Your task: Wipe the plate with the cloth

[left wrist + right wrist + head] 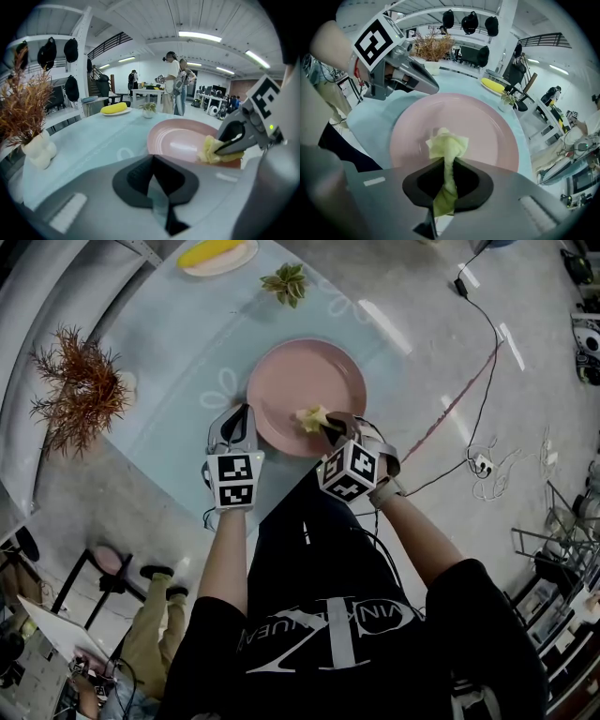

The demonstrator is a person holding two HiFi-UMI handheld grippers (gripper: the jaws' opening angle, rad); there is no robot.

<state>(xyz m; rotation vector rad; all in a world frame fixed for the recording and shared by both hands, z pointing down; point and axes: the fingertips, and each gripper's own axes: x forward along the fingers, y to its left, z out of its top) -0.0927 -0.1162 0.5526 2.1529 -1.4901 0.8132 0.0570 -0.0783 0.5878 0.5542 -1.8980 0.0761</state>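
Observation:
A pink plate (305,381) lies on the pale blue table (169,362) in front of me. My right gripper (328,428) is over the plate's near rim and is shut on a crumpled yellow cloth (312,417). In the right gripper view the cloth (447,145) bunches out between the jaws over the plate (492,126). My left gripper (244,416) sits just left of the plate's rim, jaws together with nothing in them. The left gripper view shows the plate (180,138), the cloth (210,150) and the right gripper (236,139) to its right.
A dried reddish plant in a white vase (80,395) stands at the table's left. At the far side are a small green plant (286,282) and a plate with a yellow item (217,256). Cables (483,460) run over the floor to the right.

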